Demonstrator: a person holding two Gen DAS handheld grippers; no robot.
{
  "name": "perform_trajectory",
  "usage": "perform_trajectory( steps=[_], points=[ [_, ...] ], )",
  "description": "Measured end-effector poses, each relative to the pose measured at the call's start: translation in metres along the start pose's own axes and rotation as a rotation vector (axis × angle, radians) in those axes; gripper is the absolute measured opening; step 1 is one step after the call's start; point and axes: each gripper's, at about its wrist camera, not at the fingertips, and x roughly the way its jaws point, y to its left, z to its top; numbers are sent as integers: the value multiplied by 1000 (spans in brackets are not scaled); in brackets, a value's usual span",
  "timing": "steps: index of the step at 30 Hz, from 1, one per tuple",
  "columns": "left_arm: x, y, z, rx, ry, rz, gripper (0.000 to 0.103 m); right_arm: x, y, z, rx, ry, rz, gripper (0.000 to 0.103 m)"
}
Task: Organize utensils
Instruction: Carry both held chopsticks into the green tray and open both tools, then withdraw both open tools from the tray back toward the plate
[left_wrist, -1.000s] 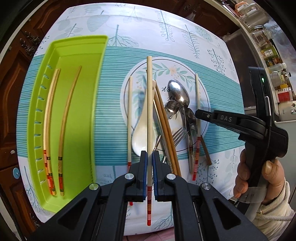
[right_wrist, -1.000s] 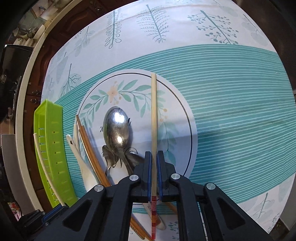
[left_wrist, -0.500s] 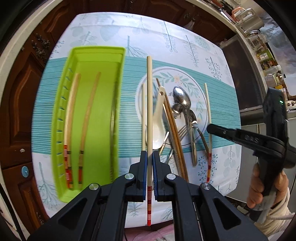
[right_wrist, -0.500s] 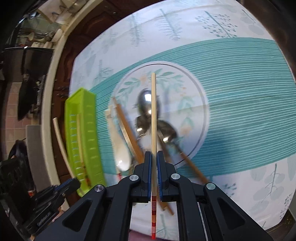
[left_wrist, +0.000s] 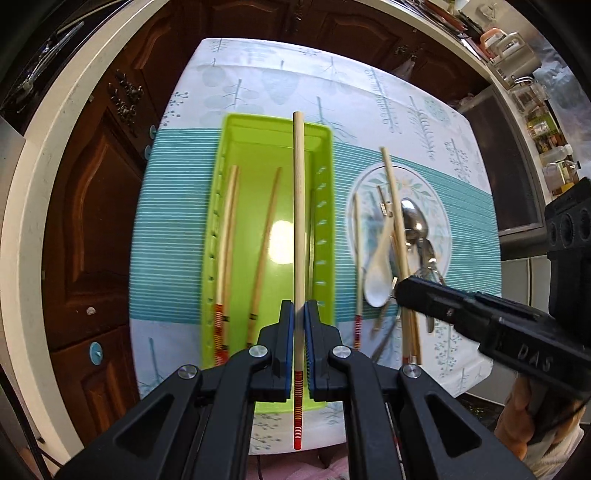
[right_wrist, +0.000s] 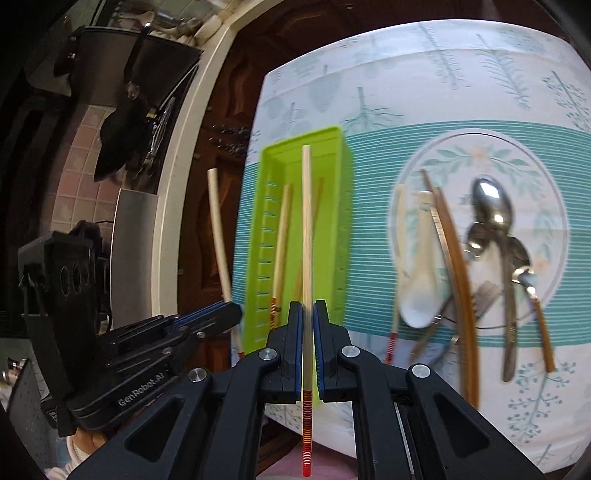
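In the left wrist view my left gripper (left_wrist: 298, 306) is shut on a pale chopstick (left_wrist: 298, 206) with a red-striped end, held over the green tray (left_wrist: 275, 122). Two chopsticks (left_wrist: 227, 236) lie in that tray. My right gripper (right_wrist: 307, 306) is shut on a second pale chopstick (right_wrist: 306, 221), above the near end of the green tray (right_wrist: 341, 221). The right gripper (left_wrist: 400, 291) also shows in the left wrist view, over the plate's near edge. The left gripper (right_wrist: 232, 308) hangs left of the tray in the right wrist view.
A floral plate (left_wrist: 439, 184) right of the tray bears a white spoon (left_wrist: 378, 273), a metal spoon (left_wrist: 415, 221), brown chopsticks (right_wrist: 456, 258), a fork and other cutlery. One red-tipped chopstick (left_wrist: 356, 258) lies at its left rim. Dark wooden cabinets surround the table.
Both grippers have risen and moved left from over the plate toward the green tray, each still clamped on its chopstick. The right gripper has also tilted and rolled.
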Motion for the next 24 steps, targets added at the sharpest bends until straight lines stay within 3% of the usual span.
perform_trajectory(
  steps=[7,15,19,21,24],
  points=[
    [23,18,13,28,30,15,3,37,33,7,-33,-5,-40,5],
    [46,30,24,60,50,26,4,73,30,18,-13,-21,-96,6],
    [49,34,25,76,38,68,27,85,34,19,-63,-32,-178,7],
    [48,40,24,62,34,58,46,89,34,22,-79,-44,-215,7],
    [40,47,23,43,6,29,57,87,29,22,-64,-53,-208,8]
  ],
)
